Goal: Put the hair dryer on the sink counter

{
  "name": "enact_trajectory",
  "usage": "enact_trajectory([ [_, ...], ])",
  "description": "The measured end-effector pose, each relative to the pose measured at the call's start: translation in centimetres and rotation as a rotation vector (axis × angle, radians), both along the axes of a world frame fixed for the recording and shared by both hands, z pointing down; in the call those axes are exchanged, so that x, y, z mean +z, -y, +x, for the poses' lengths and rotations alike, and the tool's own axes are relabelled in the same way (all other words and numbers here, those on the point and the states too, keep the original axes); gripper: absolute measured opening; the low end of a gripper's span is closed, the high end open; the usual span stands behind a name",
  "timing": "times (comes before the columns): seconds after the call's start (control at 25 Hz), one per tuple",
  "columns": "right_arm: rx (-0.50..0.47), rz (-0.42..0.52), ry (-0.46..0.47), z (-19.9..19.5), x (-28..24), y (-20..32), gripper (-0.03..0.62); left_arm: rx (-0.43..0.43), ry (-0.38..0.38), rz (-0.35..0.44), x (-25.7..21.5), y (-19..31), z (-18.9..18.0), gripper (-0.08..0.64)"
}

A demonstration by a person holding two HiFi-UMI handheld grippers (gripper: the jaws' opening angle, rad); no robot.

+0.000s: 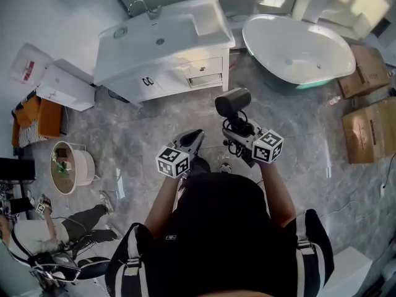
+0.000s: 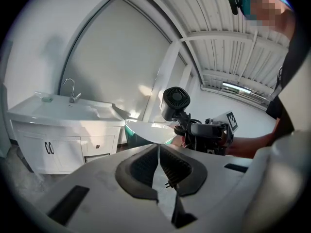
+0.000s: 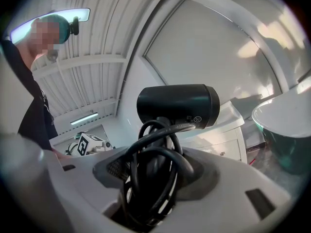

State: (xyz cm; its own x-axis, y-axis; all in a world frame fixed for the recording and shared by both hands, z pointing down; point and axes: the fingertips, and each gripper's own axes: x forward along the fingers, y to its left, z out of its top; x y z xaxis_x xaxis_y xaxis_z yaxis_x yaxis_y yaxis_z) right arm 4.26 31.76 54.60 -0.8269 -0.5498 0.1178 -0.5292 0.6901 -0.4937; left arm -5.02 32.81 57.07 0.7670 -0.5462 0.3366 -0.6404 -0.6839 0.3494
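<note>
Currently the right gripper point(image 3: 151, 174) clamps the hair dryer point(image 1: 232, 101) by its handle, with the cord point(image 3: 160, 154) wound round it. Dryer is in the air over the grey marbled floor point(image 1: 148, 125), well short of the sink counter point(image 1: 185, 53). Left gripper point(image 2: 158, 164) has its jaws together with nothing in them. Counter is white, with a faucet point(image 1: 143, 6) at the back and a drawer and doors below. White tub point(image 1: 267, 54) sits just right of it. Cardboard boxes point(image 1: 370, 129) line the right edge. Round bin point(image 1: 83, 166) stands at left.
</note>
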Motion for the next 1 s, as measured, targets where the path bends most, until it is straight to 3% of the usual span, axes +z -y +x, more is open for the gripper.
enact_trajectory([
  [0.56, -0.023, -0.021, -0.002, -1.0, 1.0, 1.2, 0.311, -0.042, 0.004, -0.017, 0.6, 1.2, -2.1, 0.023],
  [1.0, -0.001, -0.057, 0.012, -2.9, 1.5, 7.3, 0.311, -0.005, -0.019, -0.053, 1.4, 8.4, -2.9, 0.023],
])
